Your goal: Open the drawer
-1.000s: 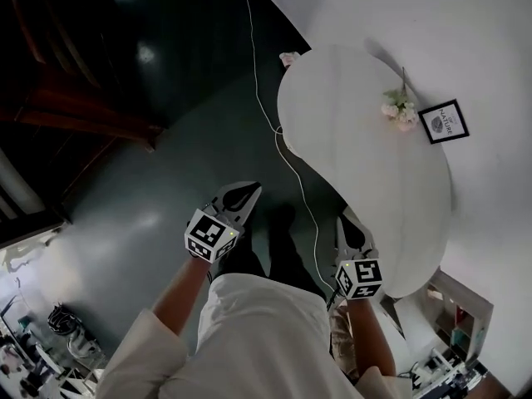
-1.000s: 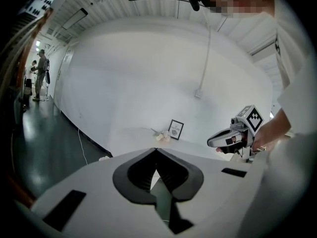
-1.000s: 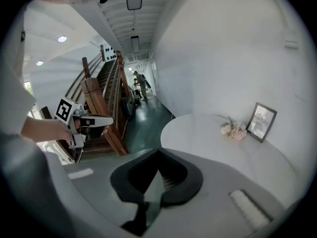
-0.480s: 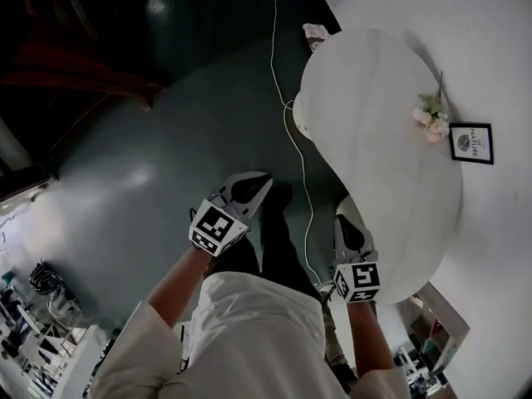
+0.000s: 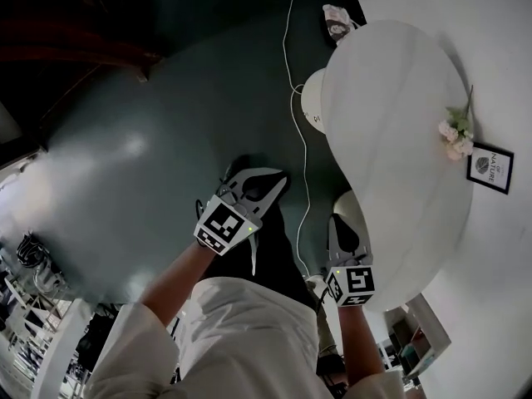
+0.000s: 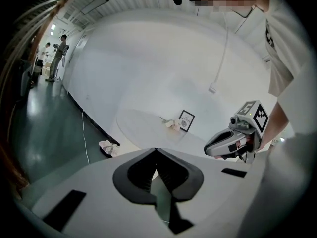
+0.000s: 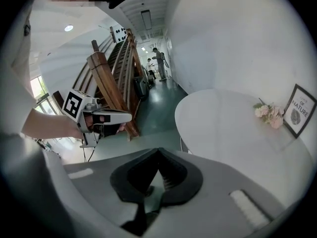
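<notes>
No drawer shows in any view. My left gripper [image 5: 281, 177] hangs over the dark green floor in front of the person's dark trouser legs, its jaws shut with nothing between them [image 6: 156, 150]. My right gripper [image 5: 335, 220] is beside the near edge of the white oval table [image 5: 391, 123], also shut and empty [image 7: 158, 150]. Each gripper appears in the other's view: the right gripper [image 6: 210, 150] and the left gripper [image 7: 128, 117]. Both point outward and downward, apart from the table.
A small bunch of pale flowers [image 5: 453, 135] and a framed print [image 5: 490, 166] rest on the table by the white wall. A white cable [image 5: 293, 73] trails over the floor. Pink slippers [image 5: 337, 19] lie at the table's far end. Wooden stairs [image 7: 111, 78] rise at the left.
Both grippers have sunk lower towards the floor. The head view has swung, so the table now sits further right and higher in the picture. Both sets of jaws stay shut.
</notes>
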A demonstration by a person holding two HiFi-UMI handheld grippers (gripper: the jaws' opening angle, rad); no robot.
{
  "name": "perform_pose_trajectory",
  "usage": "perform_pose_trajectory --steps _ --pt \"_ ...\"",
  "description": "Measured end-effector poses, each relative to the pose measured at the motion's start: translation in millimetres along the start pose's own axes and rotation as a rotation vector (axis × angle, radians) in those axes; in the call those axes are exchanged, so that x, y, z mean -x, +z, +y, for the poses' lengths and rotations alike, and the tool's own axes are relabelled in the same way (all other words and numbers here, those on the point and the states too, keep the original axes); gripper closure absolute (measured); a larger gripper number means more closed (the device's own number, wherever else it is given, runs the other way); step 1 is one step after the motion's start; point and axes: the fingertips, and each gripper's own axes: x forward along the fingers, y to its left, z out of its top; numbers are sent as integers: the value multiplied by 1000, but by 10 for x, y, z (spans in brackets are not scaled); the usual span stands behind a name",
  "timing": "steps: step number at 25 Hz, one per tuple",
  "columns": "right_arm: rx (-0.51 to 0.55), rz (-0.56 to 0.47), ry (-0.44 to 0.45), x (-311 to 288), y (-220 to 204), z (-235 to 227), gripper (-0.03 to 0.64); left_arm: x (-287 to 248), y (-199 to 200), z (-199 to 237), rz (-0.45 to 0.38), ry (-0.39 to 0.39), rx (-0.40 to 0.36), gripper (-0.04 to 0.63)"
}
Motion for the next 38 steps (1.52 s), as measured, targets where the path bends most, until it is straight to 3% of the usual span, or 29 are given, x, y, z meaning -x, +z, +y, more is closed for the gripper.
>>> perform_pose_trajectory --steps 12,38 --pt "35 64 24 -678 -350 -82 606 -513 -435 431 -17 2 51 588" --pt "26 142 87 -1762 -1106 -243 606 -1733 -1304 798 -104 -105 69 576"
